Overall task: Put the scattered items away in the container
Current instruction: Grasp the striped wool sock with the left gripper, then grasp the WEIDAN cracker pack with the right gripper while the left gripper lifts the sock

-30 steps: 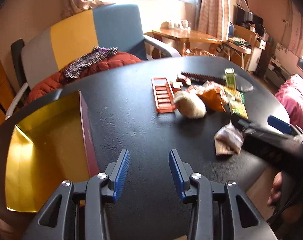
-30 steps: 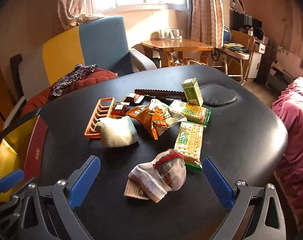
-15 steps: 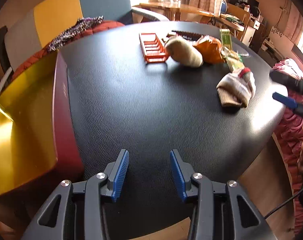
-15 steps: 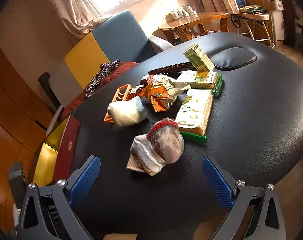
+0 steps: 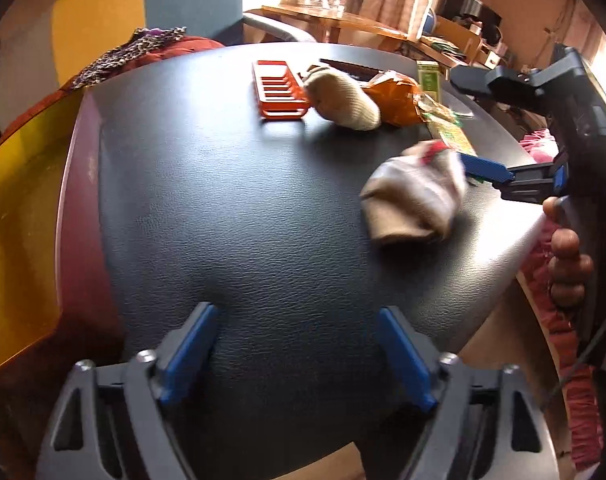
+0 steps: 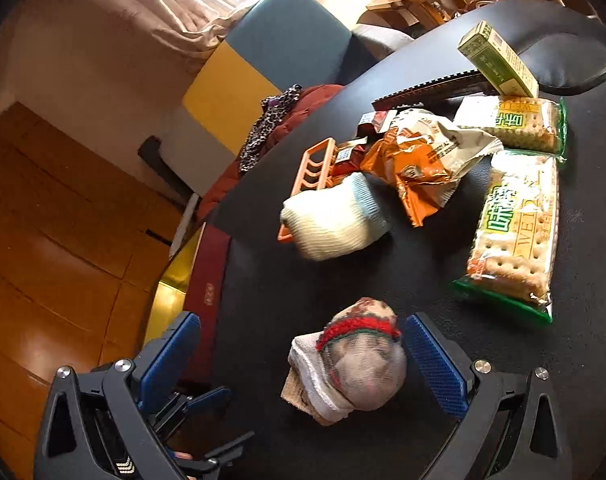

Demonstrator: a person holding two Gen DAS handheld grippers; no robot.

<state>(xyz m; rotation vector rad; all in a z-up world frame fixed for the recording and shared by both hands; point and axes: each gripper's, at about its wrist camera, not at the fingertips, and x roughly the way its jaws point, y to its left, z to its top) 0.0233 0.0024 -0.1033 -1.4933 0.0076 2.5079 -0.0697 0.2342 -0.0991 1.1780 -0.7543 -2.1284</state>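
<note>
A striped sock bundle [image 6: 363, 364] with a red band lies on the black table [image 5: 243, 208], between the pads of my right gripper [image 6: 303, 340]. That gripper is open and neither pad presses the bundle. The left wrist view shows the same bundle [image 5: 415, 196] blurred, with the right gripper [image 5: 483, 128] around it. My left gripper [image 5: 297, 354] hovers over bare table near the front edge, its jaws opening with nothing between them. The gold box with a maroon rim [image 5: 19, 208] sits at the table's left end, also seen from the right wrist as the box [image 6: 209, 280].
Farther back lie a cream sock roll [image 6: 335, 224], an orange rack [image 6: 311, 164], an orange snack bag [image 6: 419, 160], two cracker packs [image 6: 515, 232], a green carton [image 6: 499, 60] and a dark comb [image 6: 427, 88]. A chair [image 5: 191, 0] holding red clothing stands behind. A hand [image 5: 567, 264] grips the right tool.
The left jaws have spread from narrow to wide. The right gripper has tipped downward and closed in on the striped sock bundle, which now sits between its fingers.
</note>
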